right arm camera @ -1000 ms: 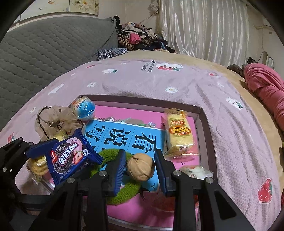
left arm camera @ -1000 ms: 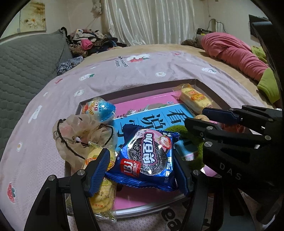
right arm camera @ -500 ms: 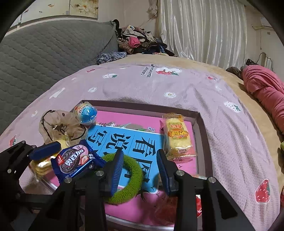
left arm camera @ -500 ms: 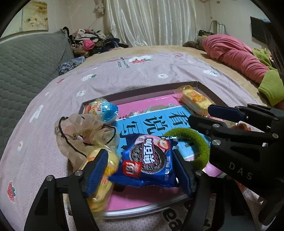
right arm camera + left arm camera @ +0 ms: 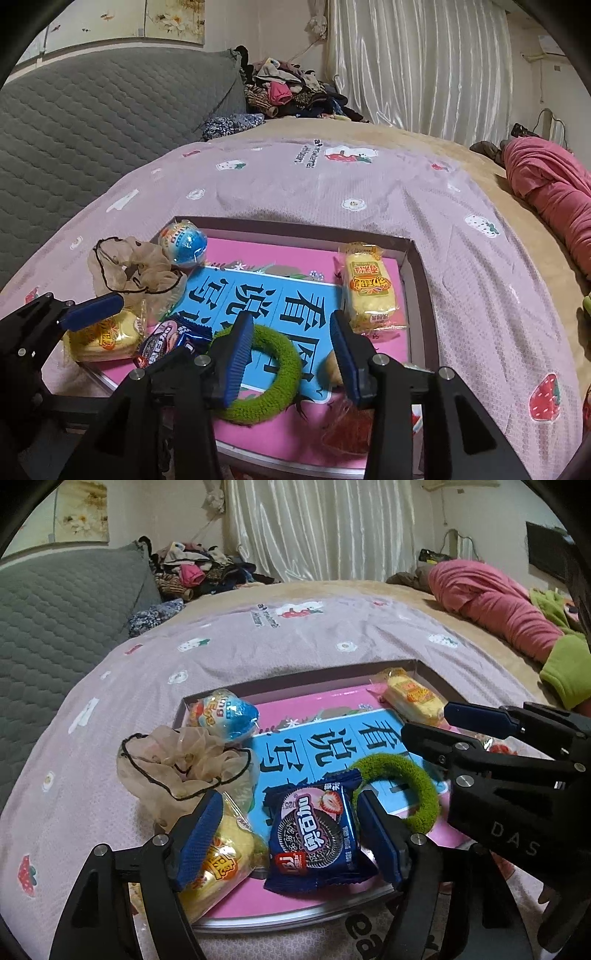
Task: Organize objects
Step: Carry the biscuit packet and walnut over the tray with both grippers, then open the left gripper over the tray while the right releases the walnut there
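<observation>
A shallow box (image 5: 295,677) with a pink and blue book in it lies on the bed. My left gripper (image 5: 288,840) is open; the blue Oreo packet (image 5: 314,840) lies loose between its fingers on the book. My right gripper (image 5: 291,354) is open and empty above a green fuzzy ring (image 5: 266,373). A walnut (image 5: 334,365) peeks out behind its right finger. The ring also shows in the left wrist view (image 5: 402,786). Yellow cake packets (image 5: 369,291) (image 5: 218,860), a blue toy egg (image 5: 227,716) and a beige scrunchie (image 5: 177,764) lie around the box.
The bed has a lilac strawberry-print cover (image 5: 332,184). A grey quilted headboard (image 5: 92,122) stands at the left. A pink bundle (image 5: 487,605) lies at the far right and a clothes pile (image 5: 288,88) at the back. A red net item (image 5: 351,428) lies near the box's front.
My left gripper has opened and the Oreo packet has dropped onto the book. My right gripper has let go of the walnut, pulled back and opened wider.
</observation>
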Tool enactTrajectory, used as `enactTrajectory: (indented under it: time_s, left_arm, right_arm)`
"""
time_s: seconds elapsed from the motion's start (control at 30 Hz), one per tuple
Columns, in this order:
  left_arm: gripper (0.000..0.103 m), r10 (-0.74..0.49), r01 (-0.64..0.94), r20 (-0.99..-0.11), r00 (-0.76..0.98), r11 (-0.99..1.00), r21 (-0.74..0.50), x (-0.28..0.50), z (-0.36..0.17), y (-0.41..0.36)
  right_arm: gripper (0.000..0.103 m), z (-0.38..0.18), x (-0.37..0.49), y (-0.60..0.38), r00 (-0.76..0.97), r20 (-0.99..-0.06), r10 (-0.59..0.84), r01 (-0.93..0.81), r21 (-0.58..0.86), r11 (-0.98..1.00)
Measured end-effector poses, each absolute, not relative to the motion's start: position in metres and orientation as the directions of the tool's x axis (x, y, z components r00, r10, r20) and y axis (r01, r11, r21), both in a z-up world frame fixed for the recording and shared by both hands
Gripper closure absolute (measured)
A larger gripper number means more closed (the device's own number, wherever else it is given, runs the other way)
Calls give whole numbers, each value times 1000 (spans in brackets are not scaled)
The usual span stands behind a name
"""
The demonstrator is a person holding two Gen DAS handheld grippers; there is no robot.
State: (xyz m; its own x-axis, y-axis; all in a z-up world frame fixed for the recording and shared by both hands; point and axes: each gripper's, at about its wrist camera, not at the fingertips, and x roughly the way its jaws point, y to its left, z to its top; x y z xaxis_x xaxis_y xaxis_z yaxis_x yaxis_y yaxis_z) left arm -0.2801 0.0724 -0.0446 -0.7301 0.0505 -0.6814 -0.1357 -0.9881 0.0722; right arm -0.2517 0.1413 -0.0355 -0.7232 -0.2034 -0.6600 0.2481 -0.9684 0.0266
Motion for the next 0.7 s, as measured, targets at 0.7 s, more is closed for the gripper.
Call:
enactTrajectory:
  time_s: [0.7]
  left_arm:
    - [14,34,-95,-625,-780,-993,65,-265,-15,60]
  right_arm:
    - [24,1,-231,149,-800,-567,-198,205,51,-977]
